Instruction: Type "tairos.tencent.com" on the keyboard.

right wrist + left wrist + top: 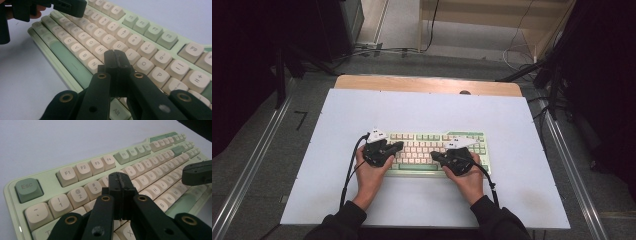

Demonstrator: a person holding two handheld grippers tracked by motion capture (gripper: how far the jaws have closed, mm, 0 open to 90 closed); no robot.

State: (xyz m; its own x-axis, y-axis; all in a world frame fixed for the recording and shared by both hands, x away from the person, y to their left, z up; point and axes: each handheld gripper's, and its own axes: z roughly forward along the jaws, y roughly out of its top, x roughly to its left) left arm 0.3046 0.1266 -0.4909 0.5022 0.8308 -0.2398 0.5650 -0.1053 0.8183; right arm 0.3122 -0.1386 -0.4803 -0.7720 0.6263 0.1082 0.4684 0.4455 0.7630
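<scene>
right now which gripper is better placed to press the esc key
Left, probably. The left gripper hangs with jaws shut over the left end of the keyboard, and the Esc key sits close by in its own view. The right gripper is over the middle keys, farther away.

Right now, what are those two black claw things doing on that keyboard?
A person holds a gripper in each hand over a pale green and cream keyboard on a white table. The left gripper hangs over the left side, near the number and letter keys. The right gripper hangs over the right side, near the letter keys. Both have their jaws shut with nothing between them, like fingers ready to press keys. Whether either tip touches a key is hard to tell.
</scene>
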